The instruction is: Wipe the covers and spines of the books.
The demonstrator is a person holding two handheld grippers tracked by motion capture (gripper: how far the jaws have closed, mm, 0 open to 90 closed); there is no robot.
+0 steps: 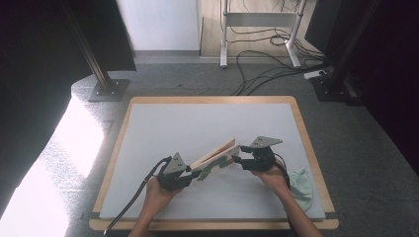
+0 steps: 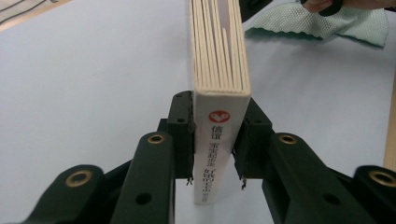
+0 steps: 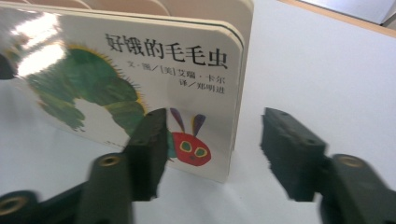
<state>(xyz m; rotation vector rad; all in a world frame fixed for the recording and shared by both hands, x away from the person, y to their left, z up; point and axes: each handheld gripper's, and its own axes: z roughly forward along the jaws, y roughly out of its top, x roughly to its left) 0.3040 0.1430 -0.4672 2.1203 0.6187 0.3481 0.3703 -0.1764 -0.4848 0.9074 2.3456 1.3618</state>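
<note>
A thick board book (image 1: 217,157) with a green caterpillar on its cover (image 3: 140,70) stands on edge on the white mat, tilted. My left gripper (image 1: 195,174) is shut on its white spine (image 2: 219,135), one pad on each side, with the cream pages (image 2: 219,46) rising beyond. My right gripper (image 1: 237,159) is at the book's other end and is open. In the right gripper view its left finger (image 3: 149,149) is in front of the cover's lower corner. The right finger (image 3: 289,149) stands apart, past the book's edge over bare mat.
A crumpled green cloth (image 1: 301,185) lies at the mat's right edge, behind my right hand. The white mat (image 1: 197,123) covers a wooden table with a raised rim (image 1: 307,143). Stand bases and cables sit on the floor beyond.
</note>
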